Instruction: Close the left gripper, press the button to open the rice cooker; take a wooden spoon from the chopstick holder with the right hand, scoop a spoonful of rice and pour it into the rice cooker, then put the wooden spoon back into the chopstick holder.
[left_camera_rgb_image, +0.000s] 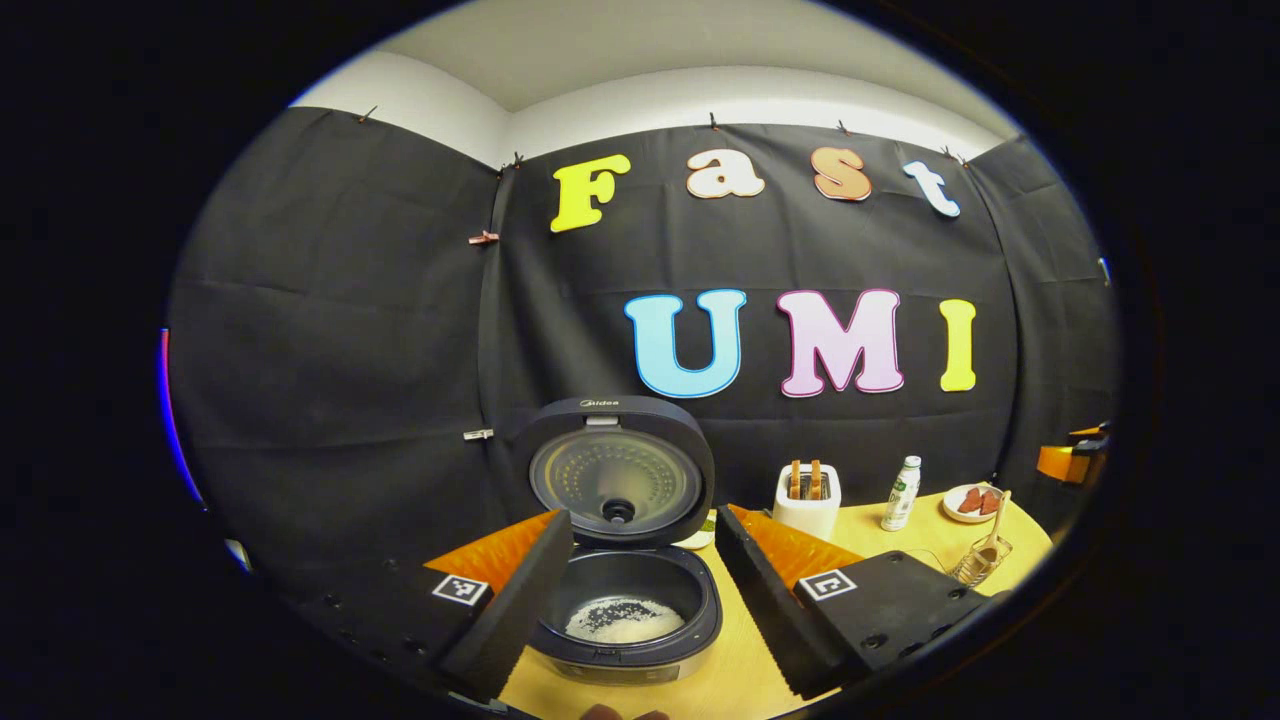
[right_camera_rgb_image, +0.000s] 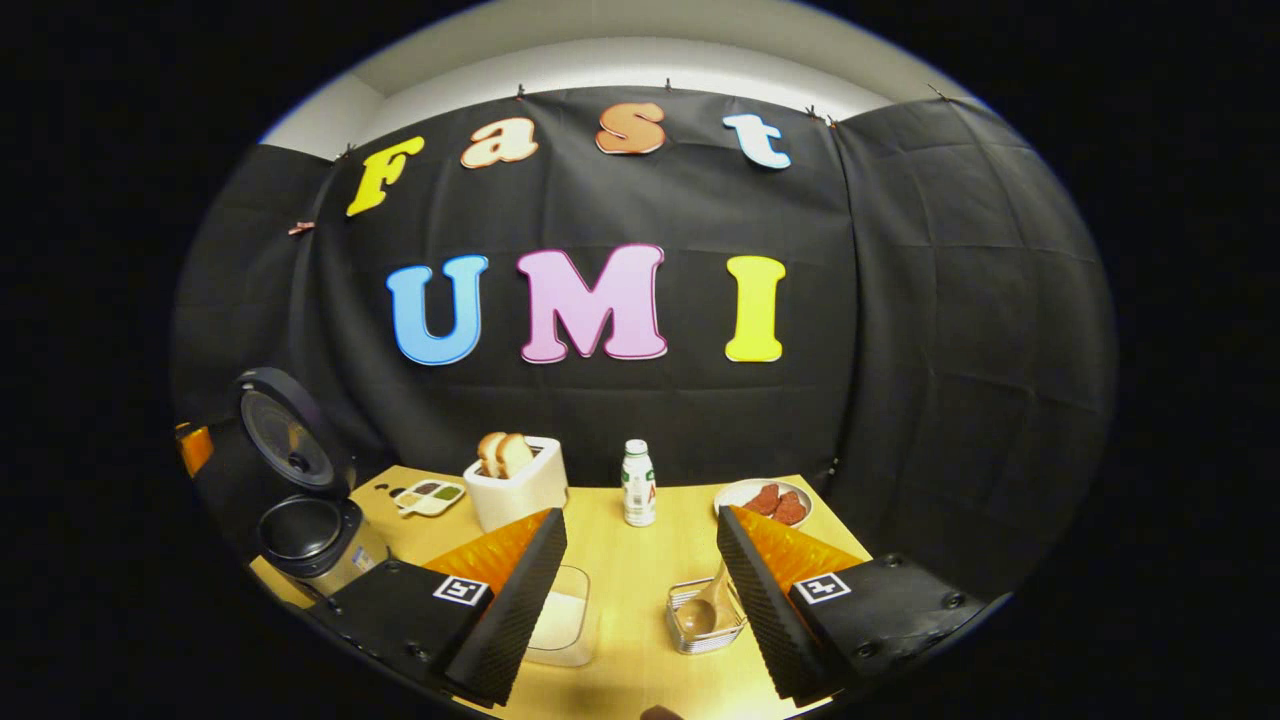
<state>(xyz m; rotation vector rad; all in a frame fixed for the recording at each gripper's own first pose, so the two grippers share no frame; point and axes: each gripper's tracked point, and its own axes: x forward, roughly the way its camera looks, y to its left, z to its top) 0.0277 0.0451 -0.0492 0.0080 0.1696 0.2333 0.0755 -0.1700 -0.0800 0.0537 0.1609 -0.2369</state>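
The rice cooker (left_camera_rgb_image: 625, 640) stands open on the wooden table, its lid (left_camera_rgb_image: 620, 470) upright and white rice in the inner pot (left_camera_rgb_image: 625, 618). My left gripper (left_camera_rgb_image: 642, 520) hovers open just in front of it, one finger on each side of the pot. In the right gripper view the wooden spoon (right_camera_rgb_image: 700, 608) rests in the wire chopstick holder (right_camera_rgb_image: 683, 632), just inside the right finger. My right gripper (right_camera_rgb_image: 640, 520) is open and holds nothing. A clear rice container (right_camera_rgb_image: 562, 618) sits by its left finger. The open rice cooker (right_camera_rgb_image: 312, 535) is at the far left.
A white toaster (right_camera_rgb_image: 515, 480) with bread, a small bottle (right_camera_rgb_image: 638, 485), a plate of red food (right_camera_rgb_image: 765, 500) and a sauce dish (right_camera_rgb_image: 430, 495) line the back of the table (right_camera_rgb_image: 630, 570). The black cloth wall rises right behind them.
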